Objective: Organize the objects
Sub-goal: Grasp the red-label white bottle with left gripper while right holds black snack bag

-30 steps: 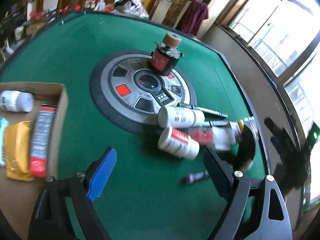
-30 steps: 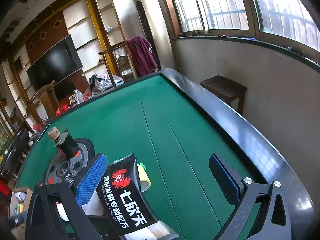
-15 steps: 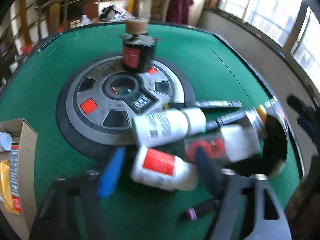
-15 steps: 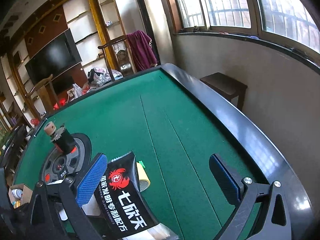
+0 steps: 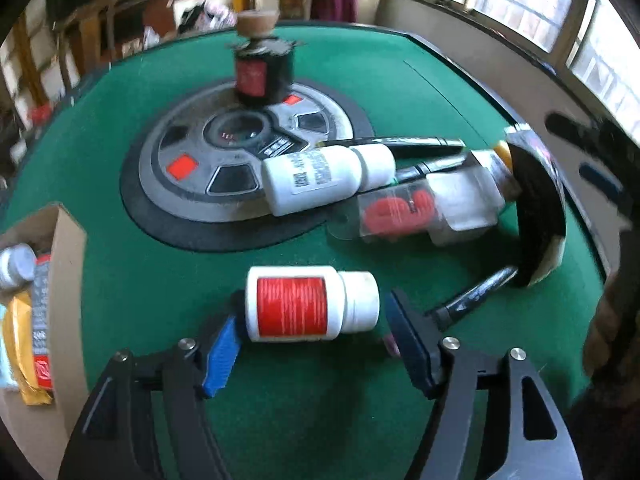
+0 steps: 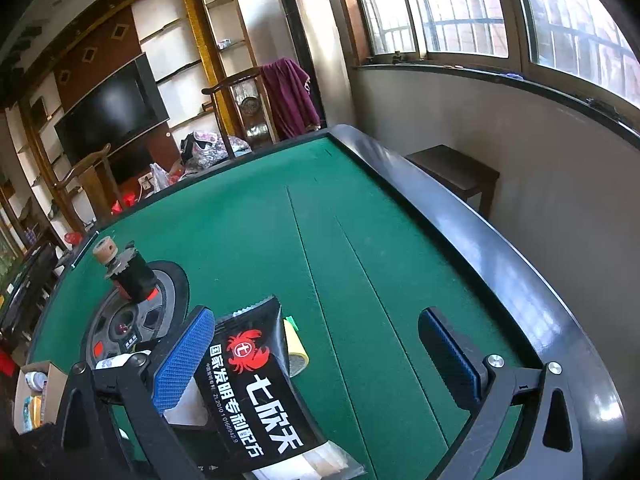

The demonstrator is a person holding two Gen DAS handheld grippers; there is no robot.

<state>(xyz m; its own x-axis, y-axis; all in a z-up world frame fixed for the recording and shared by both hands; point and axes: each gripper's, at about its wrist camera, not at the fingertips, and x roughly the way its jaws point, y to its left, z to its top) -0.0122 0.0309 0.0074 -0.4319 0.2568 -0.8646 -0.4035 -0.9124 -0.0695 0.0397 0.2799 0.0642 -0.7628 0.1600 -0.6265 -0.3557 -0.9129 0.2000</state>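
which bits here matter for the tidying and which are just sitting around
Job: red-label bottle between the open left tongs; white bottle; black packet; cardboard box.
Lying about: table's centre dial; television; chair.

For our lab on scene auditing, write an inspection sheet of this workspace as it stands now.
Surface: green felt table with a round central console.
Job's things: red-label bottle lying between the left hand-held gripper's fingers; cardboard box at left, part-filled.
Clutter: white bottle, clear packet, pens, black pouch.
Grippers: left open; right hand-held gripper open, holding nothing.
Cables: nothing seen.
Surroundings: television, windows.
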